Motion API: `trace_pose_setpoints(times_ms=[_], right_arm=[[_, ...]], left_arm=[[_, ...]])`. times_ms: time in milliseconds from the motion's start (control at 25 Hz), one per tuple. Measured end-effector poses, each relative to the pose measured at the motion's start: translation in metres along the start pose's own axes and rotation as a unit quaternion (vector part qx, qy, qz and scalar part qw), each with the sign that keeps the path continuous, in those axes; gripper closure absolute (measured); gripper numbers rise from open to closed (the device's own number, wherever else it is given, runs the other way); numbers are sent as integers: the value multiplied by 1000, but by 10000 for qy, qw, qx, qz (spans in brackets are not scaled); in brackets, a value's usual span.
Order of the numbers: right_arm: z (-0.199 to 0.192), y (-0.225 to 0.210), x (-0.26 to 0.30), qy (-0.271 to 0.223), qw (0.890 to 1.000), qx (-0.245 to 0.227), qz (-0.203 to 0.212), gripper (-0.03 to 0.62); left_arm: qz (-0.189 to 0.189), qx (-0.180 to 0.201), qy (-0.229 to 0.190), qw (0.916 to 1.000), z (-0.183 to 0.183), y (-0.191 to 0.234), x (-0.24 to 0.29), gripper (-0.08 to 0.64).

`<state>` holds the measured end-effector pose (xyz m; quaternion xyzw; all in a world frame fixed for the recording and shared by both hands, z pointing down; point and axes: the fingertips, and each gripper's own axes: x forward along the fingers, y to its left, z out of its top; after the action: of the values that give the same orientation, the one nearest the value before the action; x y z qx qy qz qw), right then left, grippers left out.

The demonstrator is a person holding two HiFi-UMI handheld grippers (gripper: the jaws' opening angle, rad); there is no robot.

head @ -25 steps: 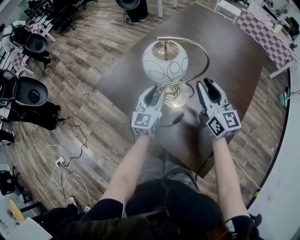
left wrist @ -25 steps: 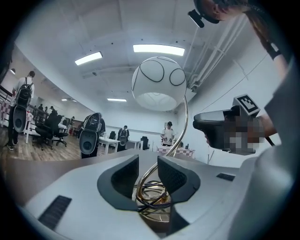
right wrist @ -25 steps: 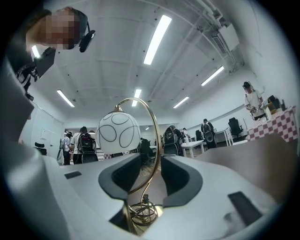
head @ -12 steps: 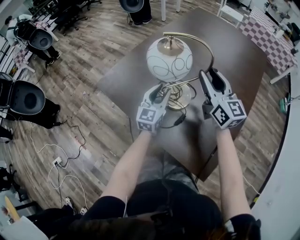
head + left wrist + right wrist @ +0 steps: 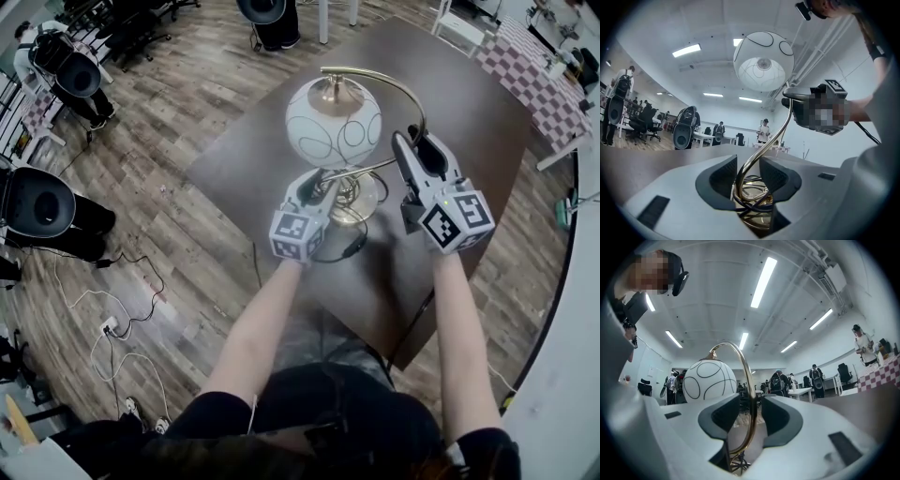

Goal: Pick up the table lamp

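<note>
Left gripper view: the fingers of the left gripper (image 5: 749, 174) are seen apart, having just been opened wider, with the brass stem (image 5: 782, 127) of the table lamp (image 5: 334, 122) loose between them above the base (image 5: 356, 194). The fingers of the right gripper (image 5: 751, 414), just drawn closer, are not yet pressed on the same stem. If it is pinched off-centre, the globe (image 5: 763, 61) may be swung and the lamp, standing on the surface (image 5: 469, 112), tipped, or its cord (image 5: 351, 246) snagged.

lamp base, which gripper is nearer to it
Left. The left gripper sits at the lamp base, jaws just opened around the brass stem; the right gripper straddles that stem higher up, jaws just closing slightly.
</note>
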<state>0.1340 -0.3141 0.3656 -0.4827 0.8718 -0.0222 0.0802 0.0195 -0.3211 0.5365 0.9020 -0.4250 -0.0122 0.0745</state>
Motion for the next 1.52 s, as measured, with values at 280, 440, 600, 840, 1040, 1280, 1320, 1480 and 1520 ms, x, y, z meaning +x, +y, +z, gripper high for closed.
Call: trace_pose_setpoints(times_ms=[280, 440, 600, 840, 1040, 1280, 1320, 1480, 1520], right_arm=[[19, 5, 9, -85, 9994, -266, 224, 511], [27, 6, 11, -113, 9991, -333, 234, 581], [28, 6, 10, -125, 9991, -320, 263, 584], [30, 7, 11, -213, 9986, -266, 393, 586], [40, 16, 22, -364, 9971, -194, 643, 589], [60, 22, 24, -713, 9940, 69, 824, 591], [60, 22, 23, -730, 9938, 93, 838, 591], [60, 25, 20, -777, 9930, 109, 884, 591], [60, 25, 19, -792, 9929, 104, 876, 591]], left_arm=[[25, -13, -14, 10000, -4, 1, 4, 430], [87, 19, 1, 10000, -3, 3, 5, 449], [75, 36, 14, 10000, -3, 2, 6, 460], [-14, -7, 99, 10000, -7, 2, 9, 474], [35, 88, 146, 9998, -7, 4, 12, 476], [39, 282, 131, 9995, -5, 1, 13, 515], [63, 273, 126, 9995, -5, 2, 13, 515], [143, 284, 86, 9995, -6, 1, 10, 515], [168, 289, 78, 9994, -6, 0, 10, 515]])
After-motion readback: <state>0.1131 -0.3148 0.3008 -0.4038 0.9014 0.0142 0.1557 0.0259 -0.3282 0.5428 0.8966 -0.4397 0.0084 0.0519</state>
